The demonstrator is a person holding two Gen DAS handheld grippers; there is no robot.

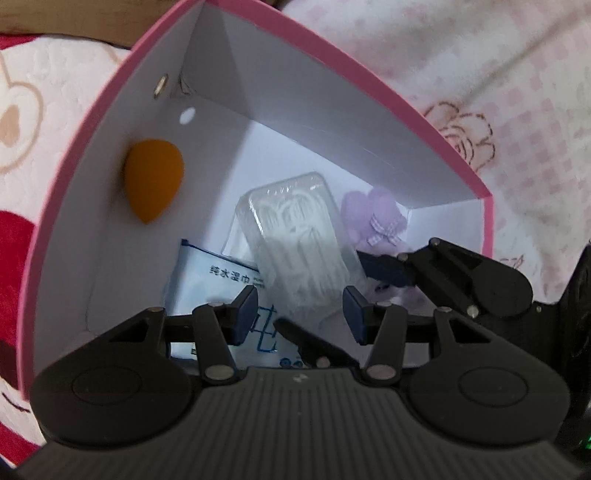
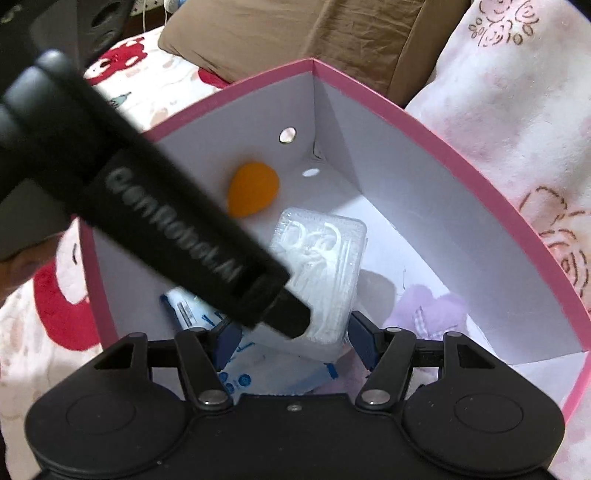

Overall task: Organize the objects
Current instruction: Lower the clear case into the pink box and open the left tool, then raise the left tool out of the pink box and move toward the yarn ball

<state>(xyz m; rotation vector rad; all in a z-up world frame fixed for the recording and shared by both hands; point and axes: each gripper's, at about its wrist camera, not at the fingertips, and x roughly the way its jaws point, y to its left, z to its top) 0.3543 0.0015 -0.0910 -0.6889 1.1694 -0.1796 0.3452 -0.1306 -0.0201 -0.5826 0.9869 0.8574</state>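
My two grippers hang over an open pink box (image 1: 388,99) with white inner walls, both pointing down into it. Leaning against its far wall, above the floor of the box, is an orange teardrop sponge (image 1: 153,181), smooth and matte, with its pointed end down. On the floor lies a clear plastic case (image 1: 295,243) packed with white floss picks, tilted so that one end rides up on a blue-and-white wipes packet (image 1: 207,284) printed with characters. Beside the case, towards the near corner, sits a fluffy lilac puff (image 1: 376,218) with a small gingham bow.

My left gripper (image 1: 301,308) has its blue pads set fairly narrow. In its own view the lower end of the case shows between them, but I cannot tell whether the pads touch it.

My right gripper (image 2: 291,341) stands wider, with the near end of the case between its pads; contact there is also unclear, since the left gripper's black body crosses the right view diagonally and covers part of the case and the packet. From the left view, one blue finger (image 1: 384,267) of the right gripper reaches in just beside the case, above the puff.

The box rests on soft bedding: a white blanket with red shapes (image 2: 66,314) on one side, a pale pink quilt with drawn roses (image 1: 469,136) on the other. A brown cushion (image 2: 295,33) lies beyond the far corner.
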